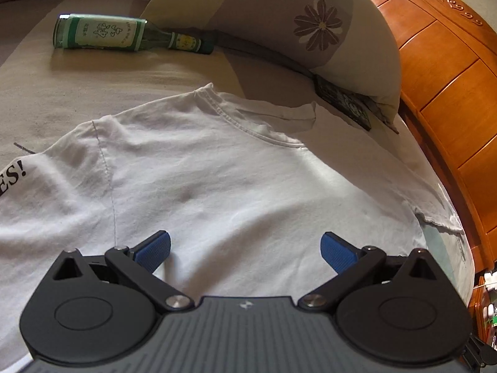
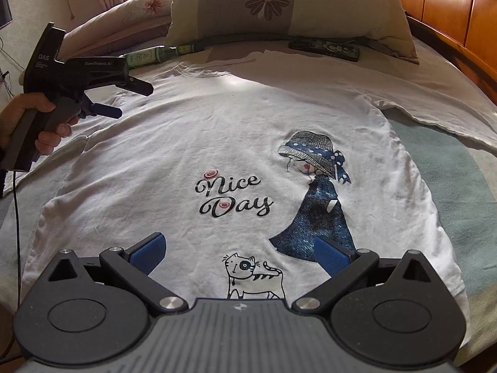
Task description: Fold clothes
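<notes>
White cotton T-shirt (image 2: 217, 143) spread print-up and flat across bed (image 2: 459, 186), collar toward 12 o'clock by pillow (image 2: 279, 9). Left gripper (image 2: 124, 99) hovering at 10 o'clock over one shoulder, fingers spread, empty. Right gripper (image 2: 239, 253) near hem at 6 o'clock, likewise spread, holding nothing. Best approach, likely: pinch sleeve edge and hem corner together, keep cloth taut, fold inward. Green bottle (image 1: 124, 34) and dark phone-like item (image 2: 324, 48) beside pillow; orange wooden headboard (image 1: 450, 93) at 3 o'clock.
</notes>
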